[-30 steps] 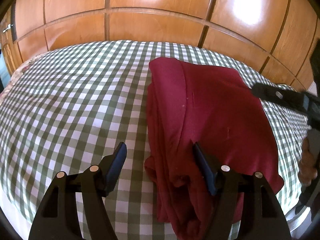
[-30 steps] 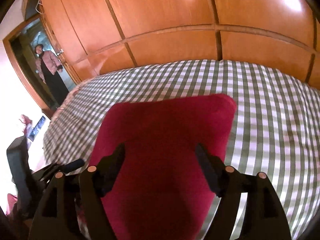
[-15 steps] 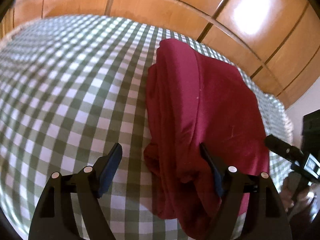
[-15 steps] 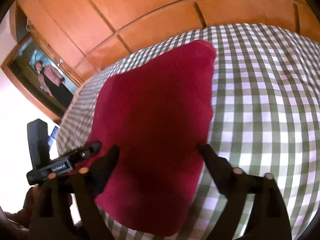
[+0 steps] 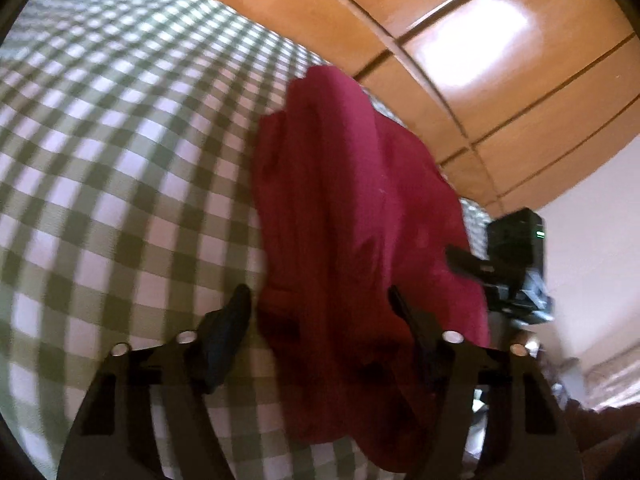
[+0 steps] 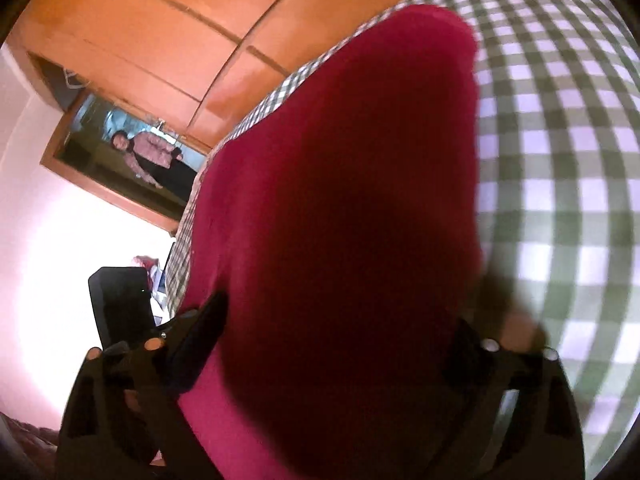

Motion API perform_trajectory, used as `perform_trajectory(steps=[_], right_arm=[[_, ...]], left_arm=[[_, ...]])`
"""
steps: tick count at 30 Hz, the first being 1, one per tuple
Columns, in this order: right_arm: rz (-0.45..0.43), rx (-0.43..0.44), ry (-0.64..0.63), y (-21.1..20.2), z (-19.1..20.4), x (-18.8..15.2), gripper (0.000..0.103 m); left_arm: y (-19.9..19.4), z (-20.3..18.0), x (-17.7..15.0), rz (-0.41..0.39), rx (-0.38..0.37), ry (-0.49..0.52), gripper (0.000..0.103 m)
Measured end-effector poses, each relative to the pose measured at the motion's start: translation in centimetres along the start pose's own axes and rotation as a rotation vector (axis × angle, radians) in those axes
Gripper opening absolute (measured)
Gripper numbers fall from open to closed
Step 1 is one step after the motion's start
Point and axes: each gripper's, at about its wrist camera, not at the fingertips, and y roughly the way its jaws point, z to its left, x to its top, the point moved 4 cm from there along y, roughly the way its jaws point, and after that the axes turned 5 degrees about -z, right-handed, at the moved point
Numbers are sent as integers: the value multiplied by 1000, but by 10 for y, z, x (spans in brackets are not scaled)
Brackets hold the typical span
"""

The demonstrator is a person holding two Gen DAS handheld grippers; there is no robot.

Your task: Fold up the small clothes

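A dark red garment [image 5: 352,216] lies folded lengthwise on the green and white checked bed cover [image 5: 100,152]. My left gripper [image 5: 320,320] is open, its two fingers standing on either side of the garment's near left corner. My right gripper [image 6: 344,320] is open and straddles the garment's [image 6: 352,184] near end, close to the cloth. The right gripper also shows in the left wrist view [image 5: 480,268] at the garment's right edge. The left gripper shows in the right wrist view only as a dark body [image 6: 120,304] at the left.
A wall of glossy wooden wardrobe panels [image 5: 460,40] runs behind the bed. A mirror [image 6: 132,156] at the left of the right wrist view reflects a standing person. The bed's edge lies close below both grippers.
Both grippers have dropped lower and closer to the garment's near end and tilted. The left gripper shifted right so the corner sits between its fingers. Both stayed open.
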Motion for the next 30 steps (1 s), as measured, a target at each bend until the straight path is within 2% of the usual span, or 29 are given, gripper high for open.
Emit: perform_trajectory(steps=[1, 2, 3, 4, 5, 10, 14, 17, 21, 22, 25, 26, 27, 28, 29, 30], right_arm=[[-1, -6, 1, 1, 2, 0, 64], [-12, -7, 1, -3, 4, 0, 58], [-24, -5, -1, -9, 5, 0, 50], [-42, -3, -9, -16, 9, -1, 46], [-64, -6, -27, -25, 15, -3, 46], [-157, -30, -62, -68, 26, -6, 44], [-262, -93, -65, -133, 10, -1, 44], [-342, -156, -42, -181, -14, 0, 44], [-422, -259, 22, -237, -60, -4, 44], [-429, -278, 36, -245, -70, -6, 46], [-429, -407, 106, -260, -115, -13, 51], [-415, -426, 140, -261, -131, -18, 53], [-412, -416, 173, -259, -141, -23, 63], [-411, -422, 201, -260, -149, -27, 76], [-422, -457, 221, -266, -156, -33, 80], [-436, -474, 227, -275, -158, -37, 80]], left_arm=[[1, 0, 0, -3, -10, -4, 65], [1, -1, -1, 0, -40, -9, 59], [1, -3, -2, 3, -80, -27, 58], [0, -5, -3, 0, -102, -35, 56], [0, -12, -3, -1, -135, -31, 54], [18, -53, -3, 40, -189, 35, 54], [58, -114, 3, 106, -249, 134, 54], [96, -168, 3, 164, -257, 253, 54], [151, -234, -9, 230, -212, 428, 54], [167, -247, -14, 239, -179, 474, 54], [205, -266, -27, 277, -105, 537, 54], [219, -271, -34, 280, -50, 562, 54], [227, -275, -36, 273, -23, 578, 57], [230, -278, -38, 262, -4, 588, 65], [232, -281, -39, 244, 21, 593, 71], [231, -282, -39, 231, 30, 590, 72]])
